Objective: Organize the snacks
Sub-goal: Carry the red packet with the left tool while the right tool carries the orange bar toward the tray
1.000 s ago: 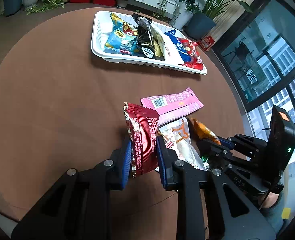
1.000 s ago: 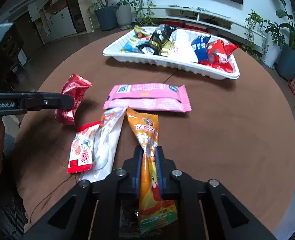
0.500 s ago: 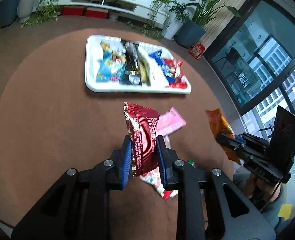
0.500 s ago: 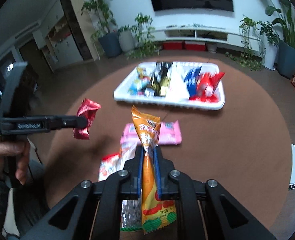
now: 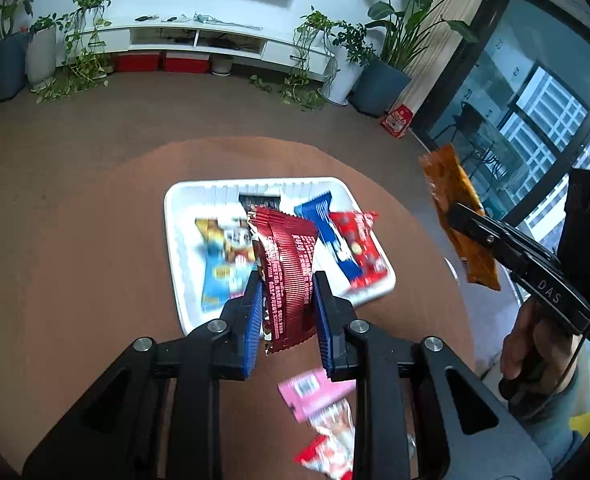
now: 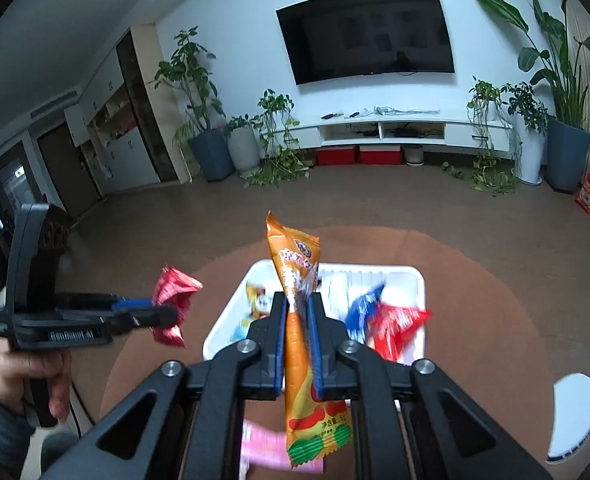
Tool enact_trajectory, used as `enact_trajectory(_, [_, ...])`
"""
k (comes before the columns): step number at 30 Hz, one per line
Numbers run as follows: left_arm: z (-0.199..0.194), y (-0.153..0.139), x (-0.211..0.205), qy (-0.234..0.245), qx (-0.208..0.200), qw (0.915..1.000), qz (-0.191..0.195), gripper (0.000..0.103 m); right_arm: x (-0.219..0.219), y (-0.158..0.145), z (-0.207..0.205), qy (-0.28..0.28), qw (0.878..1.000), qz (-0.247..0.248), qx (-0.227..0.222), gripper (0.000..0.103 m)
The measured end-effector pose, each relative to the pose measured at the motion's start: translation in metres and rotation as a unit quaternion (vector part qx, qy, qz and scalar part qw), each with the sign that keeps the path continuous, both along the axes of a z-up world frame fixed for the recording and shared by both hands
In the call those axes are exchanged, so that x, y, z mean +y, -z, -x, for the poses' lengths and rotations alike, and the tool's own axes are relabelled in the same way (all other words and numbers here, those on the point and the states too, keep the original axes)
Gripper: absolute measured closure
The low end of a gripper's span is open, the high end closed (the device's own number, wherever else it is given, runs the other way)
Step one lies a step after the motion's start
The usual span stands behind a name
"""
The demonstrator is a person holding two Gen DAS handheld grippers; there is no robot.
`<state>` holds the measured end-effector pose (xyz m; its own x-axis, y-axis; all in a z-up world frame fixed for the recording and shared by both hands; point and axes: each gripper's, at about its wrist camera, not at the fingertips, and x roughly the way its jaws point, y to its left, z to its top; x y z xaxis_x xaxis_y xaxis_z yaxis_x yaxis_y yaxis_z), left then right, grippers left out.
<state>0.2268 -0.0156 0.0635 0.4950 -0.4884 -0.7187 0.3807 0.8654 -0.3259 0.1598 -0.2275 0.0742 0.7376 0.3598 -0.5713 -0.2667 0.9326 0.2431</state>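
Both grippers are up in the air over the round brown table (image 5: 95, 280), each with a snack. The left gripper (image 5: 287, 300) has its blue-padded fingers (image 5: 255, 320) pinching a dark red ribbed snack packet (image 5: 289, 268) around its lower half, so the top of the packet sticks up past the fingertips — from the left wrist view it hangs in front of the white tray (image 5: 175, 240). The right gripper (image 6: 297, 320) has its fingers (image 6: 279, 340) pressed nearly together on a long orange snack packet (image 6: 299, 280), gripping it roughly at the middle; the crimped top stands above the fingertips and the end with the green pattern hangs down below them.

The tray sits toward the far edge of the table and already has stuff in it: a blue and yellow bag (image 5: 223, 268) on its left side, a blue packet (image 5: 327, 232) and a red packet (image 5: 359, 240) on its right side, touching each other. There's something dark at the tray's far wall behind the red ribbed packet, too hidden to make out.

Down near the table's near edge, not in the tray, lie a pink packet (image 5: 311, 392) and a white and red packet (image 5: 331, 440) — both blurry, just beside each other.

In the right wrist view a hand (image 6: 27, 372) grips the left tool's handle, and in the left wrist view a hand (image 5: 535, 344) is on the right tool.
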Motion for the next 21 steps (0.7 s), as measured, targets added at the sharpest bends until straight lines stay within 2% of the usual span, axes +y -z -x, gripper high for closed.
enact_trajectory(4, [-0.038,0.008,-0.014,0.001,0.009,0.9999,-0.009,0.081,0.007,0.025,-0.036,0.002,1.000,0.003,0.016,0.091])
enact_trajectory(11, [-0.084,0.048,-0.042,0.016,0.033,0.9986,-0.038,0.081,0.008,0.082,-0.077,0.026,0.997,0.027,0.066,0.091])
enact_trajectory(17, [-0.099,0.084,-0.050,0.015,0.052,0.9978,-0.037,0.081,0.016,0.097,-0.085,0.026,0.996,0.050,0.066,0.091])
enact_trajectory(21, [-0.104,0.089,-0.056,0.010,0.047,0.9981,-0.037,0.080,0.021,0.106,-0.086,0.027,0.996,0.058,0.069,0.091])
